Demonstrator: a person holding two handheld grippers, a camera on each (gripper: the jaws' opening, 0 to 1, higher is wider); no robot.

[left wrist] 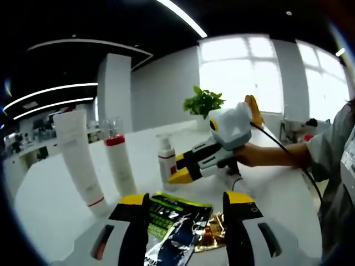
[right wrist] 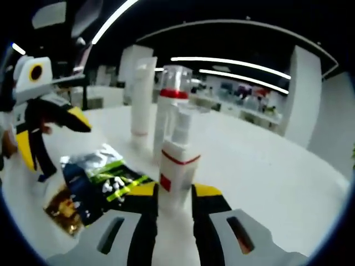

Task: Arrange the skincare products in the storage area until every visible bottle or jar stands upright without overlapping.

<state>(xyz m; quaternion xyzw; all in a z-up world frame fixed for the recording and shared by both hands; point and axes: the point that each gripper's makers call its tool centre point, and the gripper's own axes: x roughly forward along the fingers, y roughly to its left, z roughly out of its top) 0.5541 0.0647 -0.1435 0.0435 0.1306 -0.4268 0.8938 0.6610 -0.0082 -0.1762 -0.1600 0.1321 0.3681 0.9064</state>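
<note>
The white table spans both views and carries all the products. In the left gripper view the tall white tube stands cap-down at about 9 o'clock, leaning a little in this tilted view. Just beside it, toward 10 o'clock of centre, stands the bottle with a red band and clear cap, upright. The small pump bottle stands upright near centre, with the right gripper closed round its base from 3 o'clock, a hand and grey sleeve behind it. A potted plant sits at 1 o'clock, far back.

At 6 o'clock the left gripper hangs with its jaws spread apart, grasping nothing; between and beyond them lie a dark sachet and a gold sachet, flat and overlapping.

In the right gripper view the pump bottle sits at centre, upright, between the yellow-tipped jaws of the right gripper, which press on its lower body. Behind it at 12 o'clock stands the red-banded bottle, and the tube at 11 o'clock. The sachets lie at 8 o'clock, dark over gold. The left gripper enters at 9 o'clock, above the sachets, jaws parted.
</note>
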